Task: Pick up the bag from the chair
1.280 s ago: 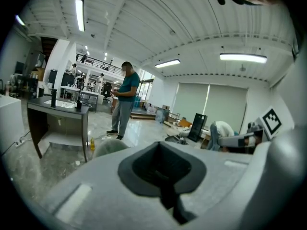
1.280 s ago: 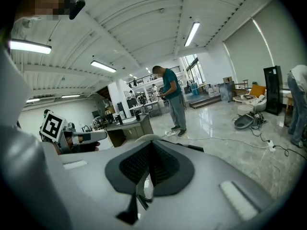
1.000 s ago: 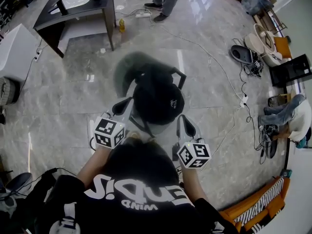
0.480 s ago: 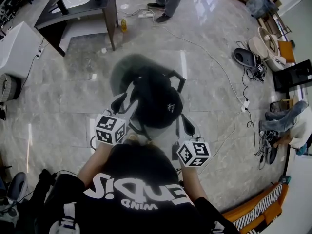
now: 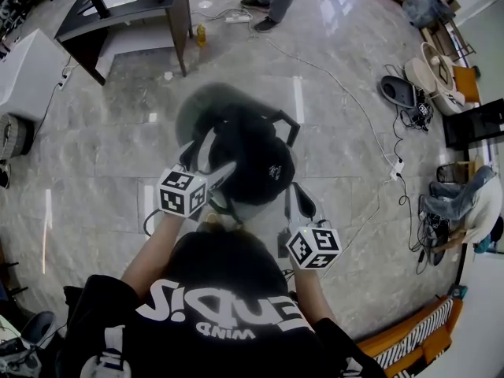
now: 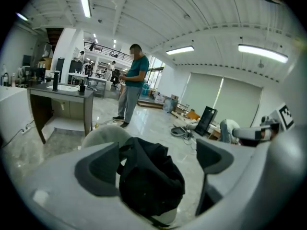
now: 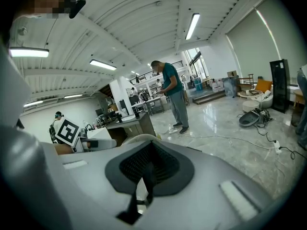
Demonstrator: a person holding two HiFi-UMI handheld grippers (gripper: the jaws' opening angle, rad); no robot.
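1. Black bag [image 5: 253, 157] lies slumped on the seat of the pale chair [image 5: 203, 105], right in front of the person and flanked by both grippers.
2. The left gripper [image 5: 218, 153] is at the bag's left flank with its jaws spread as wide as they go. They have just been opening.
3. In the left gripper view the bag's bulk fills the gap between those jaws. The left pad is close beside it and the right pad stands clear, so neither is pressing.
4. The right gripper [image 5: 302, 208] is at the bag's near right side, with its marker cube turned up toward the head camera.
5. Its jaws are closed together, and a thin dark strap [image 7: 147, 183] looks pinched between the pads and hangs down.
6. Beyond the chair, a person in a teal shirt [image 6: 133, 78] stands on the glossy marble floor [image 5: 339, 156], near a dark desk [image 5: 130, 10] and well apart from the bag.
7. A white cable [image 5: 346, 101] snakes across the floor to the right of the chair.
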